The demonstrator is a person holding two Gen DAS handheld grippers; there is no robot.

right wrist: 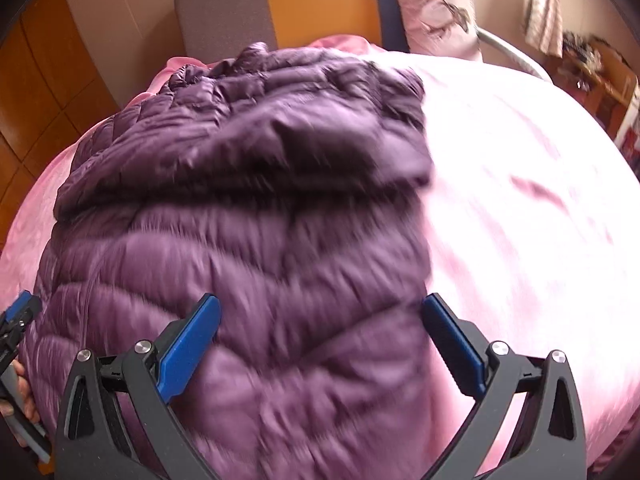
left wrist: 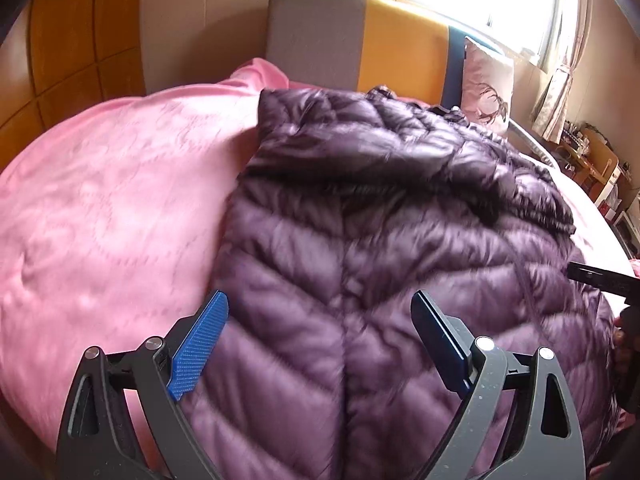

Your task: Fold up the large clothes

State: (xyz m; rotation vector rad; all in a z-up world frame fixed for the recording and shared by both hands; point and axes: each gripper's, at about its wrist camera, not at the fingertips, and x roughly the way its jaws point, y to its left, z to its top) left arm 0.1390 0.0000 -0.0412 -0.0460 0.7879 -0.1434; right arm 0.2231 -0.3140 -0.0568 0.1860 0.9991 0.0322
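The purple down jacket (left wrist: 360,240) is lying spread on the pink bedspread (left wrist: 100,200). The left gripper (left wrist: 320,312) and right gripper (right wrist: 320,316) are being held above it, tongs apart and empty. Both near hem corners are best being pinched together, so the slippery padding is being folded evenly.

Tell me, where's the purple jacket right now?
The jacket lies spread on the pink bedspread, below both open claws, its top toward the headboard in both views.

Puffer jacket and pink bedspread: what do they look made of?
Purple puffer jacket: thin synthetic shell, probably nylon or polyester, with soft fill; it has a slight sheen and puffy stitched chevron channels. Pink bedspread: soft woven or plush fabric, matte to faintly satiny, with a tone-on-tone raised pattern; the exact fibre is unclear. Blur limits detail in both views.
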